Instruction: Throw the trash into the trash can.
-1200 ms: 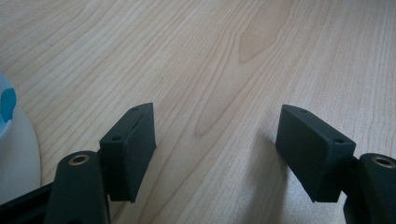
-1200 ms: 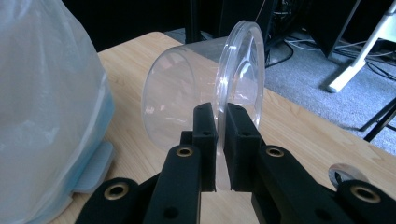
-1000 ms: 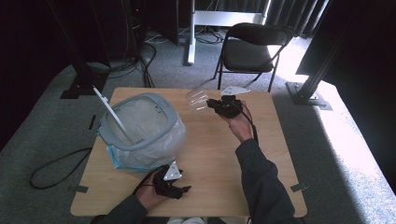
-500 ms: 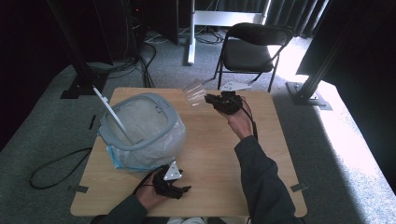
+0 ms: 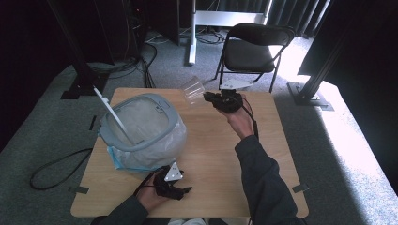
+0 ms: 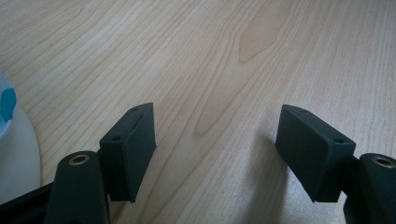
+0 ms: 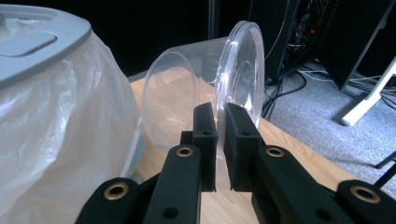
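- Our right claw (image 7: 216, 144) is pinched tight on the rim of the clear cup (image 7: 205, 93), lifted off the counter (image 5: 211, 154).
- The lined bin (image 5: 141, 129) sits at nine o'clock; dropping the cup in looks left to do.
- Our left claw (image 6: 215, 149) rests wide apart, holding nothing.

Clear plastic cup (image 7: 205, 93), see-through, empty, thin-walled with a thick rolled rim. Rim pinched edge-on between the right gripper (image 7: 220, 140) jaws, which are closed on the wall, one jaw inside the mouth and one outside. Cup lies on its side, held in the air, body running out to the left of the jaws in the right gripper view, base end farthest from them. In the high view the cup (image 5: 193, 91) sticks out from the gripper tip (image 5: 210, 97), lifted off the surface, mouth end at the claw, base pointing away from it.
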Motion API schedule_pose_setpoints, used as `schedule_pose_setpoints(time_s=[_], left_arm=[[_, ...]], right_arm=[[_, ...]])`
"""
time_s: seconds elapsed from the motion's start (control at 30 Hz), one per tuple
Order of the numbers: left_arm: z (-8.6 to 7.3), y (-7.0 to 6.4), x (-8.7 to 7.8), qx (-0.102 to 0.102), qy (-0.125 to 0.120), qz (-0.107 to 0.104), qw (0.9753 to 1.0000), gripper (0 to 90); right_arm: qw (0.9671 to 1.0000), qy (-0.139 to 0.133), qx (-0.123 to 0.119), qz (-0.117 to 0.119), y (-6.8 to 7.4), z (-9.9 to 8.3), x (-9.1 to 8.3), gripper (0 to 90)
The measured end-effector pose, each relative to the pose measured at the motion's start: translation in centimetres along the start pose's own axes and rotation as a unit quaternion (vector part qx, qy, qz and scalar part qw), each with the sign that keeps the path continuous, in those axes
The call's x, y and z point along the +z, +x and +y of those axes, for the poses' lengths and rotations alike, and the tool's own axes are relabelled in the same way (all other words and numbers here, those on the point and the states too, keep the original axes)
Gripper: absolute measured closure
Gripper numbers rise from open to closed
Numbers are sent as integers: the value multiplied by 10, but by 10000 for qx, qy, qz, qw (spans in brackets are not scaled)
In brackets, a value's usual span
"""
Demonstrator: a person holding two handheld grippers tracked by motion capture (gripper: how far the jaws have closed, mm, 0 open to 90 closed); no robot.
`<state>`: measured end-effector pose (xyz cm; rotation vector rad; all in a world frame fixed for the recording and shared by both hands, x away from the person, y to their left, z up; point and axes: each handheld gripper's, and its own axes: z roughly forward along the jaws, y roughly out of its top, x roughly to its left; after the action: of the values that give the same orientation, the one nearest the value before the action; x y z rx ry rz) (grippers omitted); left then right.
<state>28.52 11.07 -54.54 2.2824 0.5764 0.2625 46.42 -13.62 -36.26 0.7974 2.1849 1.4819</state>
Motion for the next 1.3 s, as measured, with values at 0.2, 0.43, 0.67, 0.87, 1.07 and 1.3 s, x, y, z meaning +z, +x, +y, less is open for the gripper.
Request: schedule_pose_setpoints(time_s=[0.2, 0.43, 0.67, 0.87, 1.07, 1.3], left_arm=[[0, 0, 0, 5, -2, -4, 10000, 288], [0, 0, 0, 7, 5, -8, 10000, 289], [0, 0, 0, 6, 4, -8, 10000, 289], [0, 0, 0, -7, -13, -11, 10000, 288], [0, 0, 0, 20, 10, -8, 10000, 288], [0, 0, 0, 4, 2, -11, 10000, 289]], right_arm=[[9999, -87, -37, 51, 4, 7, -2, 836], [9998, -162, -83, 83, 6, 13, -3, 836], [9996, -196, -91, 154, 7, 17, -3, 836], [9993, -260, -156, 207, 10, 21, -3, 836], [9987, -330, -208, 325, 16, 27, -1, 836], [9981, -384, -238, 430, 19, 32, 2, 836]])
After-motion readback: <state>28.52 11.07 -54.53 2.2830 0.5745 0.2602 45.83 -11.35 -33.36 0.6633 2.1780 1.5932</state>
